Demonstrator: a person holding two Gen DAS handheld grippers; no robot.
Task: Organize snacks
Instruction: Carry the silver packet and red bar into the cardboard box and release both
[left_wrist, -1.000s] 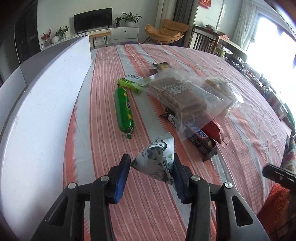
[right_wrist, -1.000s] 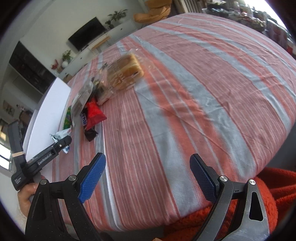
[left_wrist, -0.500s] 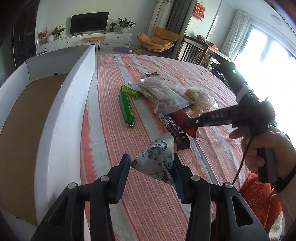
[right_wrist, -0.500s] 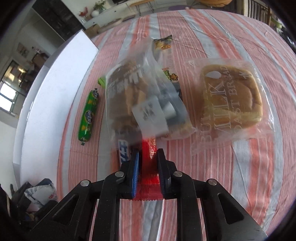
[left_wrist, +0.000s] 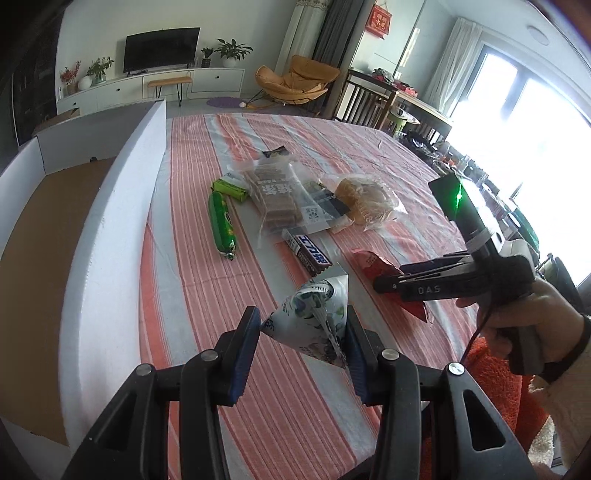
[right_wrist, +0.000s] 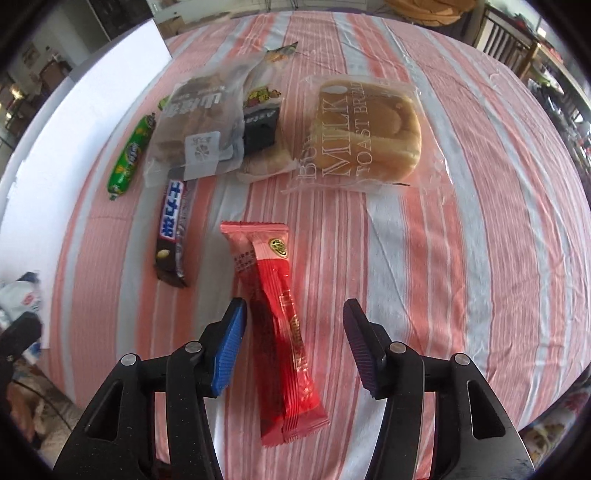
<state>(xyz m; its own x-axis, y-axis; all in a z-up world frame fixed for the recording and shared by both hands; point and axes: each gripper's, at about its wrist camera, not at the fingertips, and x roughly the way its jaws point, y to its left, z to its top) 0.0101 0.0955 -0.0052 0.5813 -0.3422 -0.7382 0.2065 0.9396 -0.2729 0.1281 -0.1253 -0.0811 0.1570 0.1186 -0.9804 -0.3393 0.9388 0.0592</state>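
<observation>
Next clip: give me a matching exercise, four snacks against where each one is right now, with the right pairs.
Snacks:
1. triangular floral pouch
2. red wrapper
3. green sausage
4. milk toast bread

Places:
A. nearest the white box wall
B. between the open right gripper's fingers, on the cloth
C. far right of the pile
D. held in the left gripper

Pairs: 1-D, 2-B, 3-A, 4-C

both grippers are black plastic frames with triangular cut-outs and round silver screws at the joints. the left gripper (left_wrist: 301, 332) and right gripper (right_wrist: 291, 332) carry ribbed blue pads (right_wrist: 229, 354). the right one's body bears the letters "das", a green light and a thin black cable. the right hand (left_wrist: 532, 325) shows bare skin, a dark wristband and a fuzzy cream sleeve.
</observation>
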